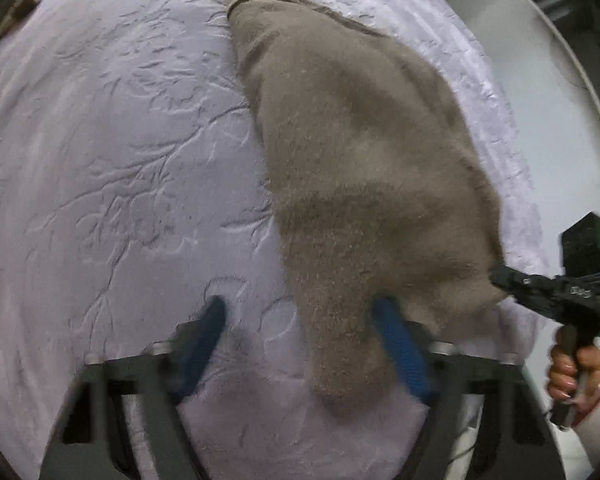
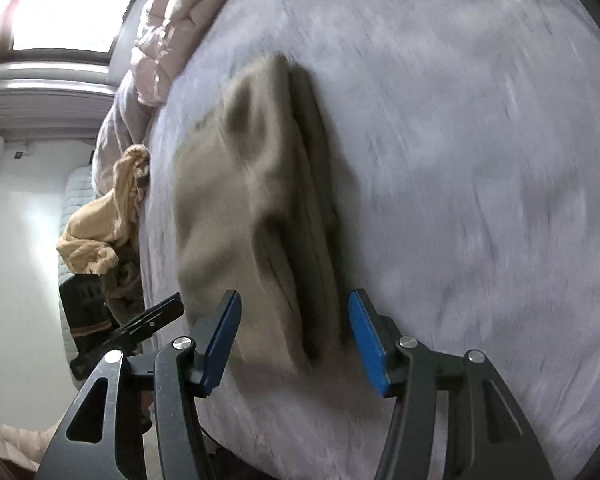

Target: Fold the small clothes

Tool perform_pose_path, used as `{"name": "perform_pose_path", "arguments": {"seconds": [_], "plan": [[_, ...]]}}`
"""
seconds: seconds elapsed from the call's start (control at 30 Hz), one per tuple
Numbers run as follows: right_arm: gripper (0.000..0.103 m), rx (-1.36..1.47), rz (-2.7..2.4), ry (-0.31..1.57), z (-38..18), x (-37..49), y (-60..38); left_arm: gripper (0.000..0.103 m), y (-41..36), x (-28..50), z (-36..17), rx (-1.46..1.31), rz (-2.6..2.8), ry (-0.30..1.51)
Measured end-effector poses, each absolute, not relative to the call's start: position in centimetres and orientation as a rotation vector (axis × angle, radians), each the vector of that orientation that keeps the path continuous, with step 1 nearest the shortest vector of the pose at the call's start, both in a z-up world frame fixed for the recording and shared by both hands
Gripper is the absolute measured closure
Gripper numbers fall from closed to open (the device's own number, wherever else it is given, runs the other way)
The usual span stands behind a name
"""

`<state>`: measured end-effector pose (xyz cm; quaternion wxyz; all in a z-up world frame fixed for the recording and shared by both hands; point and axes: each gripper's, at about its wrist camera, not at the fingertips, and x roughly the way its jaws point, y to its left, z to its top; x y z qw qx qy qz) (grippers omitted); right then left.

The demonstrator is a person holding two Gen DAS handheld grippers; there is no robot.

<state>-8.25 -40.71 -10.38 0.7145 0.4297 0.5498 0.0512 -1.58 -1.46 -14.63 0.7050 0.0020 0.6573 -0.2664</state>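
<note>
A fuzzy taupe garment (image 1: 360, 168) lies folded lengthwise on the lilac bedspread (image 1: 120, 160). Its near end runs between the blue fingers (image 1: 392, 320) of my left gripper (image 1: 302, 320), against the right pad and clear of the left one; this gripper is open. In the right wrist view the same garment (image 2: 260, 184) shows stacked layers, and its end lies between the pads of my right gripper (image 2: 296, 320), also open, with a gap at the right pad. Seen from the left wrist, the right gripper (image 1: 500, 280), held by a hand (image 1: 576, 364), meets the garment's edge.
The bed's edge runs close beside the garment, with pale floor (image 1: 560, 160) beyond. A peach-coloured garment (image 2: 100, 232) and darker clothes are heaped at the bedside. A pink quilted duvet (image 2: 172, 32) is bunched at the far end below a window (image 2: 68, 20).
</note>
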Motion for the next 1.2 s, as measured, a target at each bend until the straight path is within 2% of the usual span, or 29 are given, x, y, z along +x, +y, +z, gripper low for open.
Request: {"name": "perform_pose_path", "arguments": {"seconds": [0.03, 0.07, 0.17, 0.27, 0.33, 0.37, 0.4, 0.5, 0.6, 0.63, 0.67, 0.7, 0.83, 1.0, 1.03, 1.1, 1.2], "plan": [[0.088, 0.960, 0.103, 1.235, -10.9, -8.6, -40.4, 0.059, -1.8, -1.9, -14.6, 0.021, -0.598, 1.463], [0.089, 0.969, 0.094, 1.250, -11.2, -8.6, -40.1, 0.059, -2.3, -2.3, -14.5, 0.052, -0.586, 1.441], [0.089, 0.955, 0.091, 1.216, -10.2, -8.8, -39.5, 0.059, -3.1, -3.6, -14.7, 0.137, -0.587, 1.385], [0.089, 0.928, 0.042, 1.236, -10.8, -9.6, -39.1, 0.059, -2.6, -4.0, -15.1, 0.080, -0.585, 1.411], [0.088, 0.935, -0.026, 1.288, -12.8, -10.3, -39.5, 0.055, -2.1, -4.3, -14.8, 0.064, -0.568, 1.405], [0.088, 0.958, -0.032, 1.289, -13.2, -10.6, -39.7, 0.047, -1.9, -4.6, -14.7, 0.067, -0.550, 1.400], [0.086, 0.974, -0.042, 1.286, -13.4, -10.8, -39.9, 0.037, -1.7, -4.7, -14.6, 0.077, -0.528, 1.398], [0.065, 0.932, -0.079, 1.313, -12.4, -11.1, -39.7, 0.034, -0.7, -4.7, -13.7, 0.066, -0.487, 1.392], [0.065, 0.856, -0.111, 1.322, -10.3, -10.8, -39.0, 0.034, 0.1, -4.8, -12.8, 0.048, -0.439, 1.391], [0.067, 0.837, -0.103, 1.298, -9.4, -10.7, -38.9, 0.029, 0.4, -4.7, -12.7, 0.045, -0.423, 1.397], [0.071, 0.822, -0.077, 1.263, -8.3, -10.6, -38.6, 0.014, 0.6, -4.7, -12.6, 0.046, -0.410, 1.402], [0.079, 0.804, -0.055, 1.236, -7.4, -10.3, -38.3, 0.012, 0.6, -4.7, -12.6, 0.049, -0.394, 1.401], [0.079, 0.702, 0.015, 1.194, -5.5, -7.0, -36.7, 0.012, 1.5, -4.9, -12.2, 0.068, -0.338, 1.403], [0.079, 0.651, -0.018, 1.234, -7.7, -3.2, -36.2, 0.012, 2.4, -5.5, -11.3, 0.078, -0.296, 1.397], [0.083, 0.664, -0.044, 1.248, -8.6, -3.1, -36.7, 0.012, 2.5, -5.6, -11.2, 0.078, -0.293, 1.396], [0.083, 0.729, -0.070, 1.240, -9.6, -3.9, -38.1, 0.012, 2.1, -5.8, -11.2, 0.092, -0.292, 1.400], [0.079, 0.805, -0.132, 1.246, -10.4, -5.3, -39.7, 0.012, 1.6, -5.8, -11.8, 0.112, -0.300, 1.429]]}}
